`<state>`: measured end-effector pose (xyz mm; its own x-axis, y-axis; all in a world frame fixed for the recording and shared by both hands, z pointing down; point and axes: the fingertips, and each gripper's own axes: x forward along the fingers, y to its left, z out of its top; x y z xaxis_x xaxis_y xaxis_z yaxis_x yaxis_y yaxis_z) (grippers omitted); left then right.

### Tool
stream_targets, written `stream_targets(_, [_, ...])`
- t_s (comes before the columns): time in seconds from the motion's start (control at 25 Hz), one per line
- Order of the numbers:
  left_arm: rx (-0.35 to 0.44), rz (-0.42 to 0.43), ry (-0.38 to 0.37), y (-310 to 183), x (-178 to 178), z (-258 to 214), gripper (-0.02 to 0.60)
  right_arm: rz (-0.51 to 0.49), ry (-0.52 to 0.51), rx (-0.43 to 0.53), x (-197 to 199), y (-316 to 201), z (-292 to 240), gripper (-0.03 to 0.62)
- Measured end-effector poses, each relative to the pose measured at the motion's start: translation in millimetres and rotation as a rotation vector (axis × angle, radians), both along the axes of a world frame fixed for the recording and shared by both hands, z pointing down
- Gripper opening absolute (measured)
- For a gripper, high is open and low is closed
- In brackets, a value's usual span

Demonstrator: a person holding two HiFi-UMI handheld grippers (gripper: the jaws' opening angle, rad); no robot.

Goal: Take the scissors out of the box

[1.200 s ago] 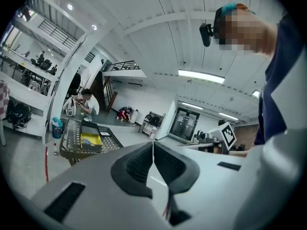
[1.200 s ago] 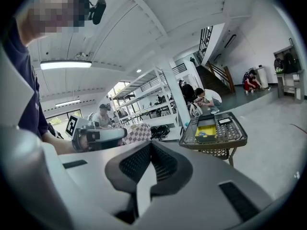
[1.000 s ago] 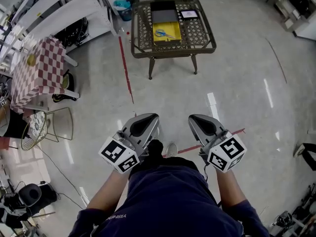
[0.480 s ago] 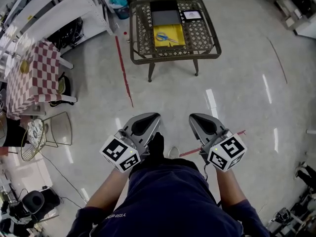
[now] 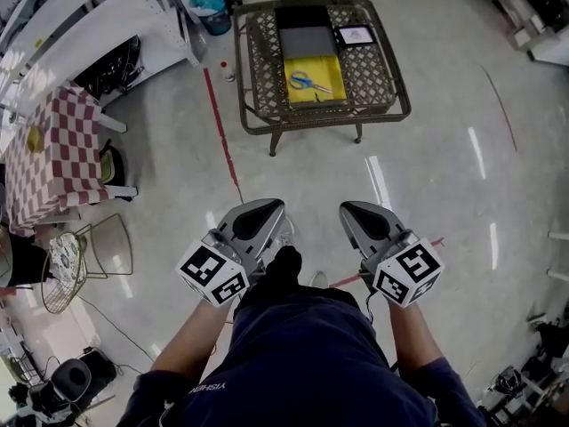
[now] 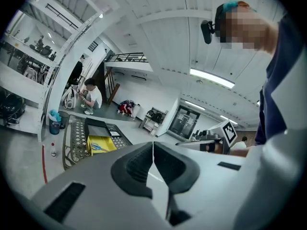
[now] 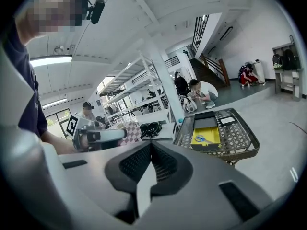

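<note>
Blue-handled scissors [image 5: 308, 82] lie in an open yellow box [image 5: 333, 87] on a wicker table [image 5: 382, 69] far ahead of me. Its dark lid [image 5: 306, 39] lies flat behind it. Both grippers are held near my waist, well short of the table. My left gripper [image 5: 271, 208] is shut with its jaws meeting at the tip and nothing between them. My right gripper [image 5: 348, 210] is shut and empty too. The scissors [image 6: 98, 146] and yellow box [image 6: 106, 141] show small in the left gripper view. In the right gripper view, the scissors [image 7: 203, 139] lie in the box [image 7: 212, 134].
A white shelf unit [image 5: 98, 20] and a bin [image 5: 213, 13] stand left of the table. A checkered table [image 5: 49, 145] and wire chair [image 5: 84, 247] are at far left. A red floor line [image 5: 222, 136] runs toward me. A small tablet [image 5: 355, 35] lies on the wicker table. People crouch in the background [image 7: 204, 91].
I have walked forward: the wicker table with the yellow box has come nearer and lower in the head view. Both grippers keep their places at my waist, still shut.
</note>
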<state>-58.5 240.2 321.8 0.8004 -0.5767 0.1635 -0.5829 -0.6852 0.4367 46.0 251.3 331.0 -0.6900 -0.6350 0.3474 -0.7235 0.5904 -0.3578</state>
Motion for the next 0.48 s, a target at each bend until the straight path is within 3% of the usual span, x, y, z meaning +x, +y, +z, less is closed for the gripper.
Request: stream_targets(0.48, [0.008,0.046,-0.004,-85,-38,-2,0.026,0.031,0.033,-0.001,-33,-83,-8,0.018])
